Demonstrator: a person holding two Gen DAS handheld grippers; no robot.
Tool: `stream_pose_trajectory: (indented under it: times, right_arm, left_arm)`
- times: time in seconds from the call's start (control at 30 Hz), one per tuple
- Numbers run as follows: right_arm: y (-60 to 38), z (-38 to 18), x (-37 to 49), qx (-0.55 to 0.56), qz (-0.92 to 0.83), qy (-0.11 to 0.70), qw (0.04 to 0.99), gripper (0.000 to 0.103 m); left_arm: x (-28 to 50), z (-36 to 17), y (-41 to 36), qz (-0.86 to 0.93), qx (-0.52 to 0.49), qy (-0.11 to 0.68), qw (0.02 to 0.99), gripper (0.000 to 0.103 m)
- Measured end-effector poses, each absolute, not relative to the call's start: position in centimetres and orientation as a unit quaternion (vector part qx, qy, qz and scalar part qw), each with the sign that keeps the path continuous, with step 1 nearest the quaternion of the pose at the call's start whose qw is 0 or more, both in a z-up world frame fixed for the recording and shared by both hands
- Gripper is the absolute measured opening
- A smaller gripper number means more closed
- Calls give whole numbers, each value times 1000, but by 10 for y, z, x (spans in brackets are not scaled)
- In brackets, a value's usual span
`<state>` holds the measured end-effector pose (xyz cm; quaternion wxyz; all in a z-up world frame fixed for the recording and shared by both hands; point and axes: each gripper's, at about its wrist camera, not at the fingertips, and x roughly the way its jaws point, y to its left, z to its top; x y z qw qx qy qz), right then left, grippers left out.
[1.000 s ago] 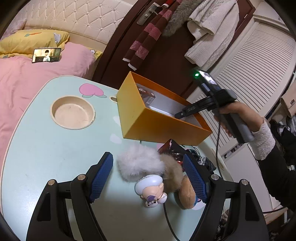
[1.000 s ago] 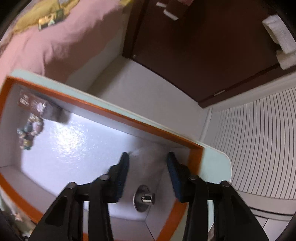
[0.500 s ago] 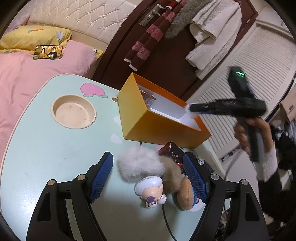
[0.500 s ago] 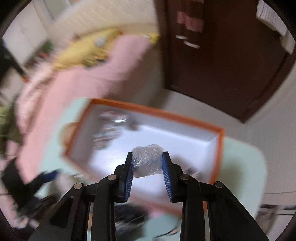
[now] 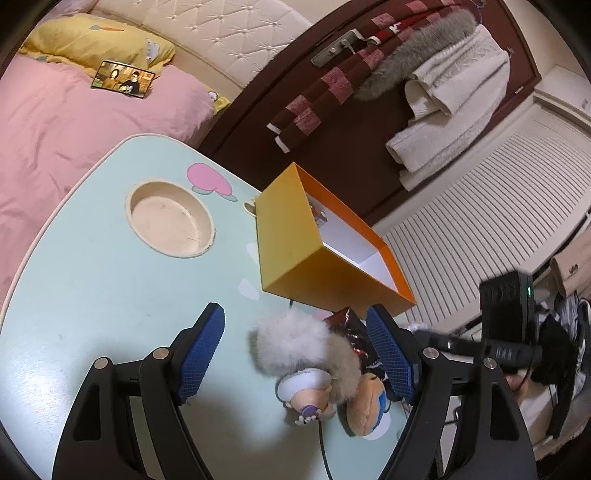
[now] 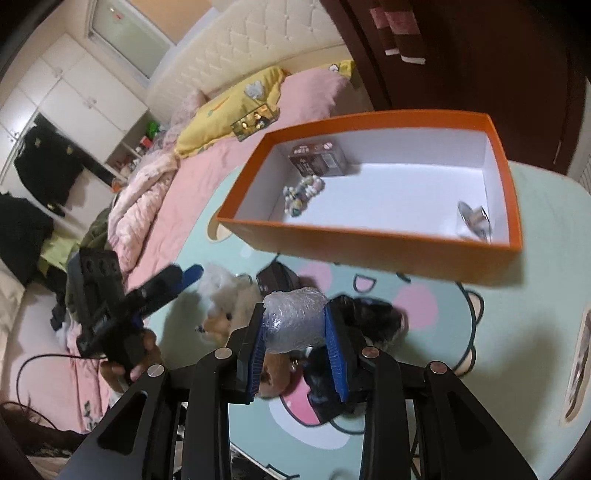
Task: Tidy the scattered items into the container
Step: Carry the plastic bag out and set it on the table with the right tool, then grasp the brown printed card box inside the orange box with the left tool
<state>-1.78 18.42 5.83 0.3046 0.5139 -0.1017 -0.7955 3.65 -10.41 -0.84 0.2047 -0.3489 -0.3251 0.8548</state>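
A bedroom — pink-quilted bed (image 5: 74, 122) with cream tufted headboard (image 5: 229, 33), dark door (image 5: 369, 122) hung with clothes, white louvred wardrobe (image 5: 480, 206).

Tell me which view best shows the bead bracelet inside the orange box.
The right wrist view: it looks down into the orange box, so the bead bracelet lies in plain sight beside a small dark carton. In the left wrist view the box's near wall hides the bracelet.

The left gripper (image 5: 295, 354) is held with its blue pads (image 5: 201, 352) wide apart and is pointed downward at a slant; nothing is pressed by them. The right gripper (image 6: 299, 328) is pointed steeply downward, and its pads (image 6: 337, 354) are closed on a crumpled clear wrap (image 6: 293, 317). A hand (image 6: 129, 363) is seen around the left gripper's handle.
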Motion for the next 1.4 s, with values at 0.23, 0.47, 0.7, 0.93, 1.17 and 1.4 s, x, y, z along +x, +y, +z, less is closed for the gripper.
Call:
stream_pose_trajectory:
  times: [0.23,0.47,0.7,0.93,1.17,1.4]
  right_arm:
    - [191,48,7,496,-815,-60,294,33]
    - [163,52,27,455,-836,36,305,51]
    - [176,62,29,418,-855,0,306,56]
    - [210,64,28,406,-869,-74,272,56]
    - [225,64,27,394,-866,-142,272,56]
    - [237,59,22,402,-855,-167,281,56]
  left_arm:
    - [36,-8,-99,864,-354,-303,192,79]
    - [36,-6,-94,873,-354,-282,183,79]
    - [34,2,-92,873,-362,-276,177,79]
    - [-4,56,-55,874,-386,-216,200,79]
    - [-81,69,15,882,-452,-58,120,79]
    - [-136,36,46,864,-499,-44,51,61]
